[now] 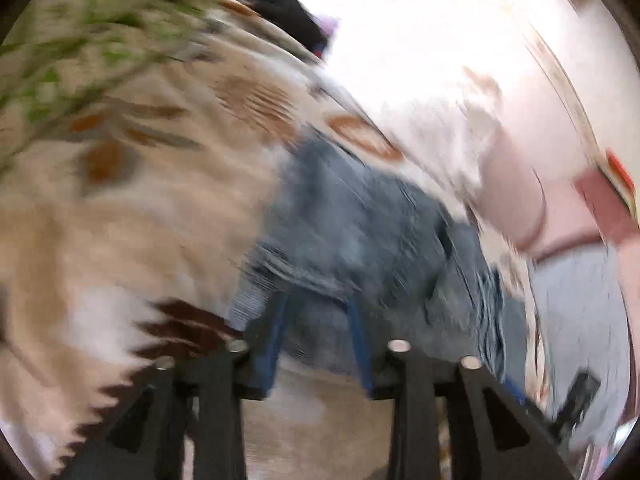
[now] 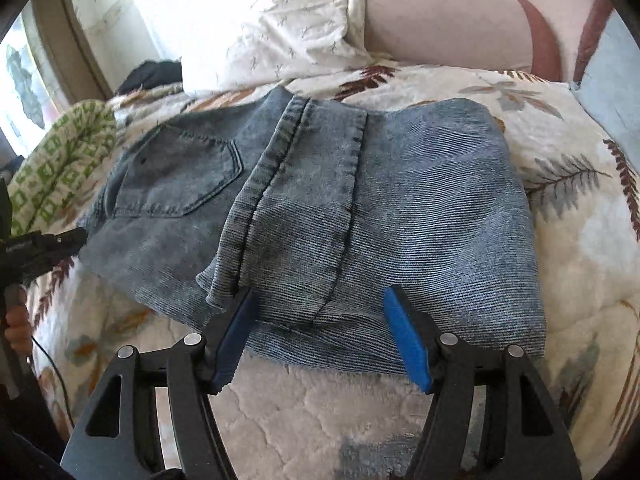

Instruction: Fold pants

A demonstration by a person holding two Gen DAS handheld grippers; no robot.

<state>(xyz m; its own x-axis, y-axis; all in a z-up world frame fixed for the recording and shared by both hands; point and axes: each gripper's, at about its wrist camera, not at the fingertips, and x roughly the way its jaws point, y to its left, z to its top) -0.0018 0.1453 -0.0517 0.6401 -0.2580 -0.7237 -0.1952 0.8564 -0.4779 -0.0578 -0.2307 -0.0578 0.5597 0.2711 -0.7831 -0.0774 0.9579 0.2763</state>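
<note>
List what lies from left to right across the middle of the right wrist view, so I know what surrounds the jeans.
Left gripper at the left edge → green patterned cloth → back pocket → folded jeans → leaf-print bedspread.

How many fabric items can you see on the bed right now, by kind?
Jeans, folded: 1
White pillow: 1
Green patterned cloth: 1
Dark garment at the far edge: 1
Leaf-print bedspread under them all: 1
Total: 5
</note>
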